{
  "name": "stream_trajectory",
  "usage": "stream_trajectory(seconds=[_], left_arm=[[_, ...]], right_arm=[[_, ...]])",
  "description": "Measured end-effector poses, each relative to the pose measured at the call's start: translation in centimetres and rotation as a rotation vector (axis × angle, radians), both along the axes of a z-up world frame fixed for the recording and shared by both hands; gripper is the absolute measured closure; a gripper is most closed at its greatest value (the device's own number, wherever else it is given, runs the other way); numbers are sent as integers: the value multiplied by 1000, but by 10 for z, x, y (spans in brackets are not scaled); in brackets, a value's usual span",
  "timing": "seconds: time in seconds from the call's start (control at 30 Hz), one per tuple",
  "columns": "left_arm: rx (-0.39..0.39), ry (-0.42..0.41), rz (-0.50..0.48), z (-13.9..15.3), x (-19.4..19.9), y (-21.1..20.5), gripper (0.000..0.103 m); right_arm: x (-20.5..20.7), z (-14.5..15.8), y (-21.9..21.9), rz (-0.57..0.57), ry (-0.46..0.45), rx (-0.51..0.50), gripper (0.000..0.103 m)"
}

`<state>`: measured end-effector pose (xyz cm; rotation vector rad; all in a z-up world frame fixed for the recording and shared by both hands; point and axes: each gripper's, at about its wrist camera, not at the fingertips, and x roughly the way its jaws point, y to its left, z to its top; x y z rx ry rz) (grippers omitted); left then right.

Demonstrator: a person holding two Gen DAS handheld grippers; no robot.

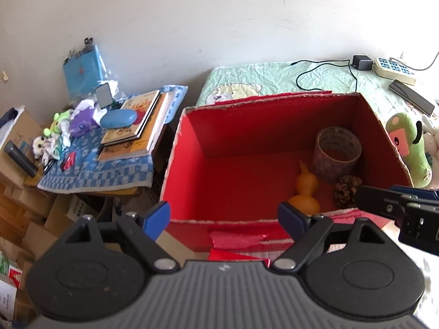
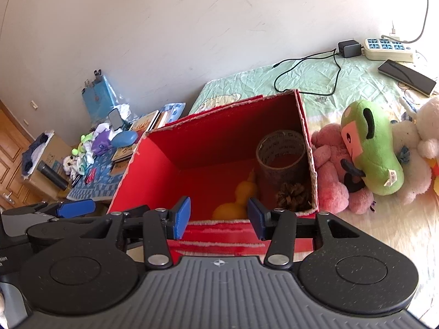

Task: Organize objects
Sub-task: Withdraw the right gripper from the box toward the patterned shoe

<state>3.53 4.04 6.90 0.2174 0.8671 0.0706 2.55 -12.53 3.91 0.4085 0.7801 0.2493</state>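
An open red cardboard box (image 1: 186,164) (image 2: 153,164) stands on the bed. Inside it lie a roll of printed tape (image 1: 337,153) (image 2: 281,159), an orange gourd (image 1: 305,189) (image 2: 236,200) and a pine cone (image 1: 347,190) (image 2: 292,197), all at the right side. My left gripper (image 1: 223,219) is open and empty, just outside the box's near wall. My right gripper (image 2: 218,218) is open and empty, over the same near rim. It also shows in the left wrist view (image 1: 395,205).
Plush toys lie right of the box: a green one (image 2: 373,148) (image 1: 408,148), a pink one (image 2: 334,175) and white ones (image 2: 419,153). A power strip (image 2: 388,48), charger cable and phone (image 2: 406,76) lie on the green sheet. A cluttered side table (image 1: 96,164) holds books.
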Motion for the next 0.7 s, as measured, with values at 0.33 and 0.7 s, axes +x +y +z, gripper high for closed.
stream_trajectory(seconds=[0.33,0.7], left_arm=[[13,27,49,-12,-22,-15,14],[25,102,70,-38,-33,-23,15]], right_arm=[[-14,-12,-13,69,43,39,53],[-22,-41,-23,97,167,109,52]])
